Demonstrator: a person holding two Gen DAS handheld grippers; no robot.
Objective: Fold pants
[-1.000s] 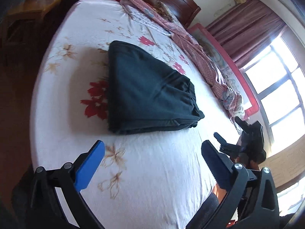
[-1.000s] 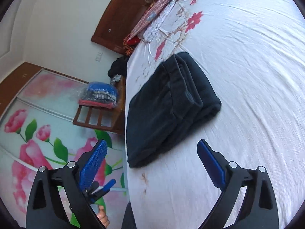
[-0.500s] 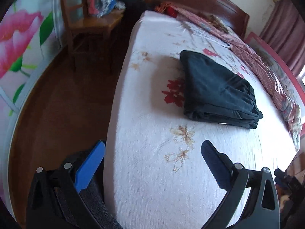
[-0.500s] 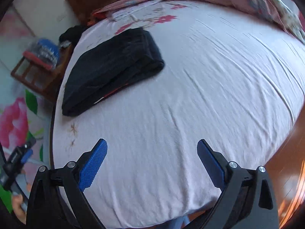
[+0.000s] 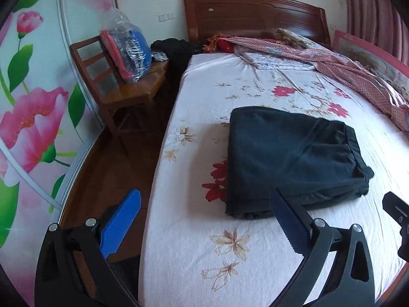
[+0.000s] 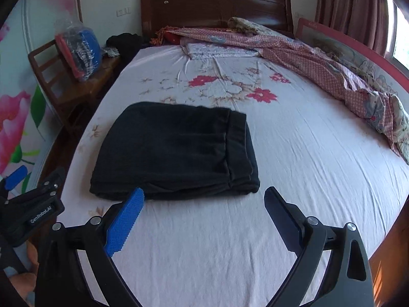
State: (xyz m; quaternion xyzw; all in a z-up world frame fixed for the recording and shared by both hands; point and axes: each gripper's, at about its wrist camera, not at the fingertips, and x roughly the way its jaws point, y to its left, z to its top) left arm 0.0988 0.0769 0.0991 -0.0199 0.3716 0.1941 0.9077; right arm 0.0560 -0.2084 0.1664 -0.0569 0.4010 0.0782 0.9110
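Observation:
The dark pants (image 5: 291,158) lie folded in a flat rectangular bundle on the white floral bed sheet (image 5: 230,255), near the bed's left side. They also show in the right wrist view (image 6: 176,151). My left gripper (image 5: 204,217) is open and empty, held back from the bundle's near edge, above the bed's left edge. My right gripper (image 6: 204,215) is open and empty, just short of the bundle's near edge. The left gripper's body shows at the left of the right wrist view (image 6: 30,209).
A red checked blanket (image 6: 319,64) and pillows lie along the far and right side of the bed. A wooden headboard (image 6: 214,7) stands behind. A wooden chair (image 5: 120,87) with a plastic-wrapped bundle stands left of the bed, over wooden floor.
Both grippers have swung round and now look level along the bed toward the headboard. The pants have not moved. Both grippers stay open and empty.

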